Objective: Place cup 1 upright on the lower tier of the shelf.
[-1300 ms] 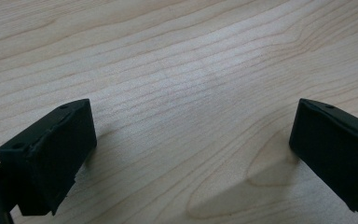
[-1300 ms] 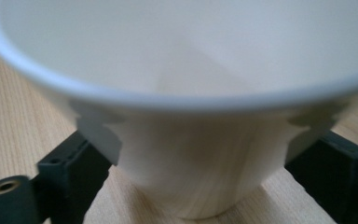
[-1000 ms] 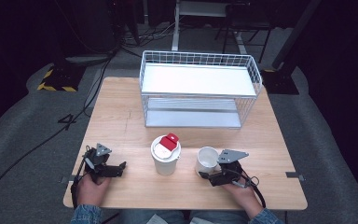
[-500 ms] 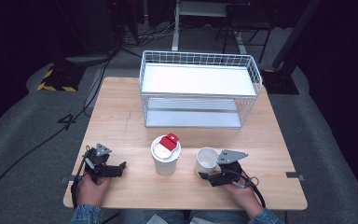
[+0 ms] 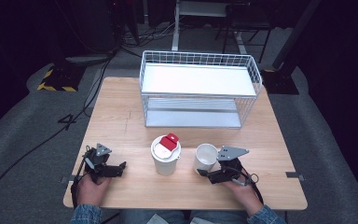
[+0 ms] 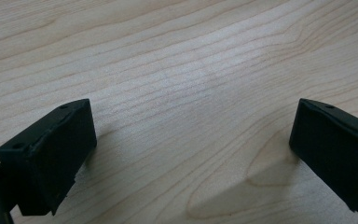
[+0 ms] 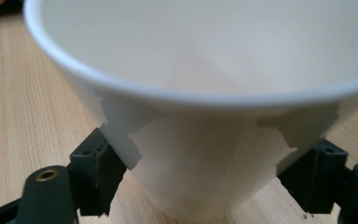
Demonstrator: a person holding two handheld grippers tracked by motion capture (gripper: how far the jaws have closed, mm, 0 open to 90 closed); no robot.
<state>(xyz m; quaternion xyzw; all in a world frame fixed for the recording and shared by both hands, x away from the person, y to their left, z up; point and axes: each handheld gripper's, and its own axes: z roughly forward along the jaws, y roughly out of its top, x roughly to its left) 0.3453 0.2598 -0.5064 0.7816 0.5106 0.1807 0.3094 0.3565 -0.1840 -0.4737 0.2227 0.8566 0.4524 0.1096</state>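
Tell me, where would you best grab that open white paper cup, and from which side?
Grip the open white cup across its side wall, below the rolled rim, coming in level from the person's side. It stands upright and tapers downward, so two jaws can straddle it, and the rim would likely stop it slipping through. The right gripper already has a jaw on each flank; whether they are pressing the wall cannot be told.

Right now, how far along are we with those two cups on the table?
Early. The right gripper has its jaws on either side of the open white cup, which stands on the table; whether they grip it yet is unclear. The lidded cup with the red tab stands untouched beside it. The left gripper rests open and empty on the wood. The wire rack holds nothing.
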